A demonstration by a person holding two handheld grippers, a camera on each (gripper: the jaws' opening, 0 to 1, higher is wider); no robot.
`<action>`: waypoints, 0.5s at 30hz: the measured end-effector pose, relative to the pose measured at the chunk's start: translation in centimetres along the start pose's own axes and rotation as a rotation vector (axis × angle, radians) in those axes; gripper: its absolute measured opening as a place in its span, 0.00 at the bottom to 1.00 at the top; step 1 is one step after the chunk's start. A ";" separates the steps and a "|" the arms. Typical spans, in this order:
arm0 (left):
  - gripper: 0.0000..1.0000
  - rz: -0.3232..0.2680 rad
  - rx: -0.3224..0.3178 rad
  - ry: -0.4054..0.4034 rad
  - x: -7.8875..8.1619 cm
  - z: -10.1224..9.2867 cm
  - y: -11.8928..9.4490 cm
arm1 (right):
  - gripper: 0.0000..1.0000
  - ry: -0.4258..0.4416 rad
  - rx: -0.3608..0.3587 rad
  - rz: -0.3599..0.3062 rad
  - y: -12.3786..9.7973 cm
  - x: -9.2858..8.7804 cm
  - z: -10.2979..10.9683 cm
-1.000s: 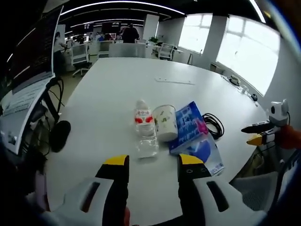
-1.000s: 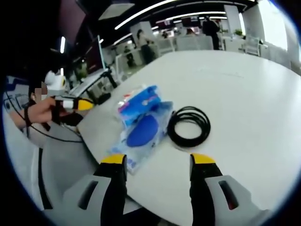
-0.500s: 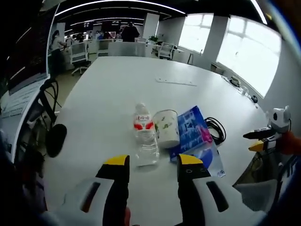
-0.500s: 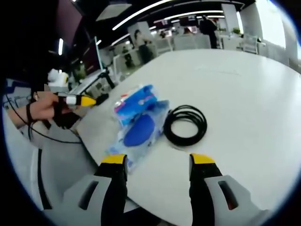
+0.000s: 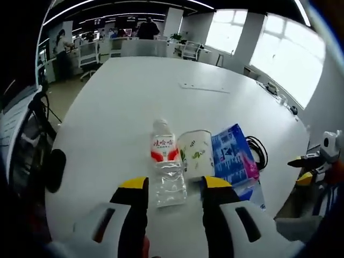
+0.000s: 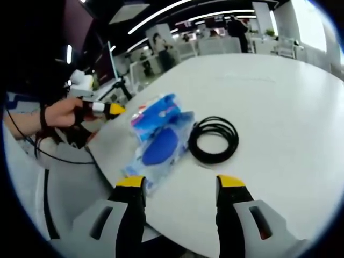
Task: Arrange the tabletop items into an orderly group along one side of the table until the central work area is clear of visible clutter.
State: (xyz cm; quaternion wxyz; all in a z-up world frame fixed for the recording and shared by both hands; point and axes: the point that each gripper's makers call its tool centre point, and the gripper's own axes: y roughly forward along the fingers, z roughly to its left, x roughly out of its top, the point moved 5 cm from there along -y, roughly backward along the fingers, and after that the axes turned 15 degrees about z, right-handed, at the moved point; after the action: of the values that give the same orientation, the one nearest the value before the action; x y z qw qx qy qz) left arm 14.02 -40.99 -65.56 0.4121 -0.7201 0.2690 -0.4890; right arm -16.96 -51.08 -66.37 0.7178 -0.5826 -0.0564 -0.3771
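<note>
Closing on the clear plastic water bottle (image 5: pixel 165 167) lying beside the white paper cup (image 5: pixel 195 153) and blue booklet (image 5: pixel 233 156), left gripper (image 5: pixel 174 185) wide open, empty; next, straddle and clamp. Hovering wide open, empty, right gripper (image 6: pixel 180 183) facing the blue plastic packet (image 6: pixel 158 141) and coiled black cable (image 6: pixel 216 140).

No legible text anywhere.

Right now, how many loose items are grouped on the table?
5: water bottle lying flat, paper cup beside it, blue book, clear blue packet, coiled black cable at the end.
</note>
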 end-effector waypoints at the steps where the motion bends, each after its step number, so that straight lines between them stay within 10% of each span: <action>1: 0.38 0.007 0.002 0.002 0.1 0.0 0.2 | 0.50 0.003 0.001 0.001 -0.1 -0.1 0.0; 15: 0.38 0.056 0.016 -0.108 1.8 1.4 2.7 | 0.50 0.016 -0.007 0.016 -0.5 -0.7 -0.5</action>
State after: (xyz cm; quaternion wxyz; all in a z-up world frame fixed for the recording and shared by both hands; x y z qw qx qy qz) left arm 16.03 -43.36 -67.26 0.4453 -0.7343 0.2627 -0.4399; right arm -17.99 -51.20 -66.47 0.7193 -0.5824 -0.0448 -0.3761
